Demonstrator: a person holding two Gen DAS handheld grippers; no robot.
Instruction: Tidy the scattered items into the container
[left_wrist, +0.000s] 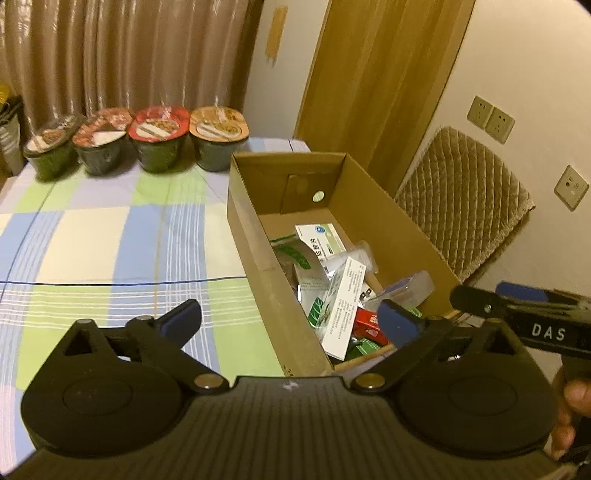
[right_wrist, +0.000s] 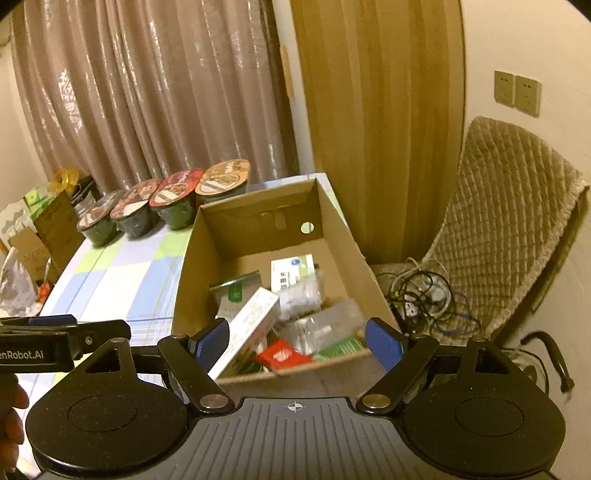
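Observation:
A brown cardboard box (left_wrist: 255, 229) (right_wrist: 188, 266) stands on the right side of the checked tablecloth. Inside lie several small packs: a white and green medicine box (left_wrist: 321, 236) (right_wrist: 291, 271), a long white carton (left_wrist: 341, 310) (right_wrist: 251, 325), a red packet (left_wrist: 371, 325) (right_wrist: 282, 356) and clear plastic bags (right_wrist: 325, 325). My left gripper (left_wrist: 290, 321) hovers open over the box's near left wall, nothing between its blue pads. My right gripper (right_wrist: 297, 343) hangs open above the box's near end, empty too. Each gripper shows at the edge of the other's view.
Four sealed instant noodle bowls (left_wrist: 155, 140) (right_wrist: 173, 206) line the far table edge before a curtain. A quilted chair (left_wrist: 461, 218) (right_wrist: 506, 229) stands right of the box, with tangled cables (right_wrist: 424, 299) on its seat. Bags and cartons (right_wrist: 40, 229) crowd the floor at left.

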